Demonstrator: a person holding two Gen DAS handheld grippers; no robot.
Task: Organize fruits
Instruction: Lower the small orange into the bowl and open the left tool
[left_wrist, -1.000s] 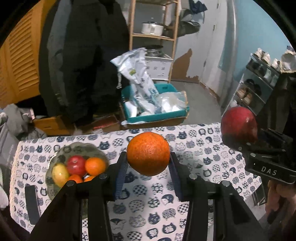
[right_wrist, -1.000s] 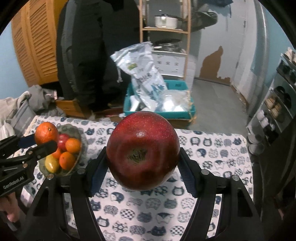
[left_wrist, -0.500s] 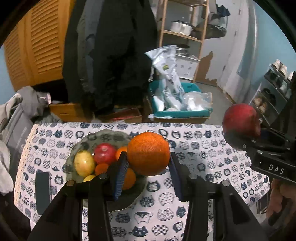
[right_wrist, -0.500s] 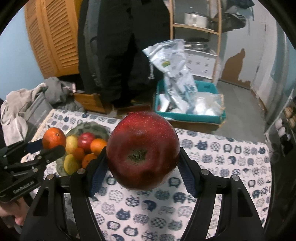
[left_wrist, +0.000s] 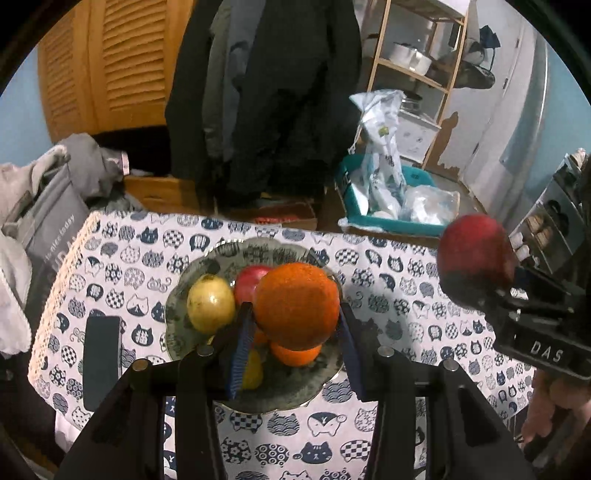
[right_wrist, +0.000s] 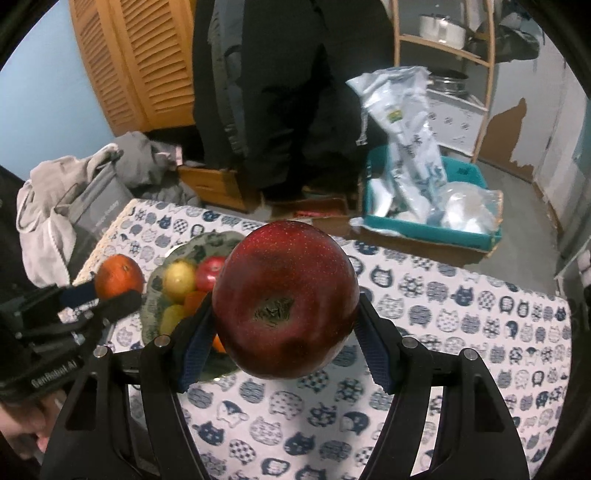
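- The dark red apple (right_wrist: 284, 306) looked glossy and finely speckled.
- The round orange (left_wrist: 295, 304) beside it had dimpled, pebbly skin.
- The cat-printed tablecloth (right_wrist: 461, 314) under the apple was matt cloth.
- The louvred cupboard doors (right_wrist: 144, 62) behind it were varnished wood.

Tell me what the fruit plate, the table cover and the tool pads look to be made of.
Plate: likely glazed ceramic; glossy, scalloped rim, painted pattern.
Cover: probably printed cloth or oilcloth; matte cat print, draped at the edge.
Pads: blue, ribbed, seemingly rubber or soft plastic.
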